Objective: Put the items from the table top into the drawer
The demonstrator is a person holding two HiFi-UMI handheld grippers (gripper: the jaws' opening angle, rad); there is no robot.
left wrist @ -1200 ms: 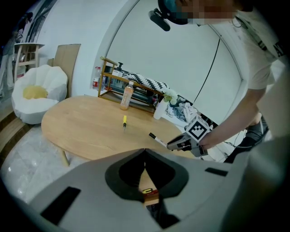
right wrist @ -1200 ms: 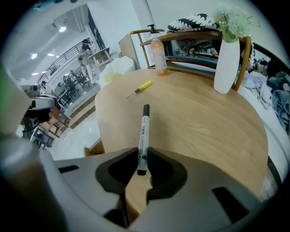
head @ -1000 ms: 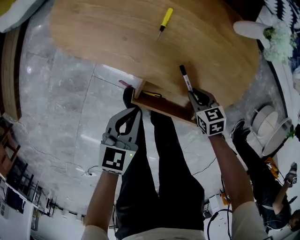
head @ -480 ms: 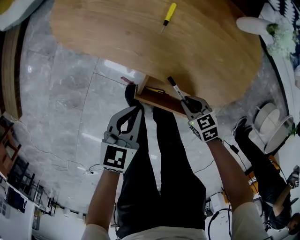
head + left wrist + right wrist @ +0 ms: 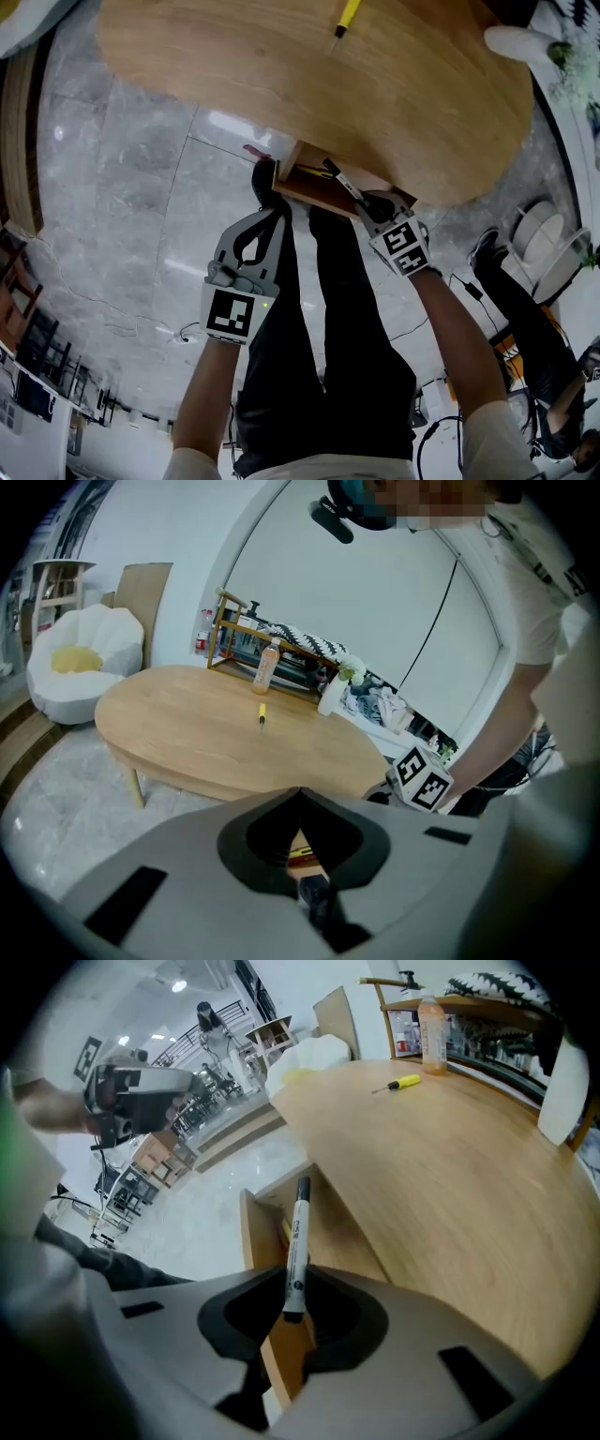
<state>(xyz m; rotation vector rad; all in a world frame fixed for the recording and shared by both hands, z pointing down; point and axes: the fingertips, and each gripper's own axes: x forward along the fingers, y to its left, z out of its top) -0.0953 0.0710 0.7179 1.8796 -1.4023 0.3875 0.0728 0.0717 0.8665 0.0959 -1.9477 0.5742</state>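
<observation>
Under me, at the top of the head view, sits a big oval wooden table (image 5: 422,103) on a shiny grey stone floor (image 5: 122,206). 1 drawer (image 5: 309,194) sticks out open from the table's near edge, in the middle of the frame. My right claw (image 5: 373,206) is shut tight on a black and white marker (image 5: 343,182). The marker's far end pokes out over the open drawer. My left claw (image 5: 272,217) is closed with nothing in it, at the lower left of the drawer, over the floor. 1 yellow screwdriver (image 5: 346,16) lies on the table at the top edge, well apart from the drawer.

The left gripper view shows things the head view does not. It shows a table leg (image 5: 138,785), a puffy white seat (image 5: 80,663) at the left, and a shelf (image 5: 234,635) behind the table with an orange bottle (image 5: 268,667) by it.

The right gripper view alone shows the marker close up. It has small grey print on its side, too tiny for me to read. Each claw's cube has black and white squares and no words.
</observation>
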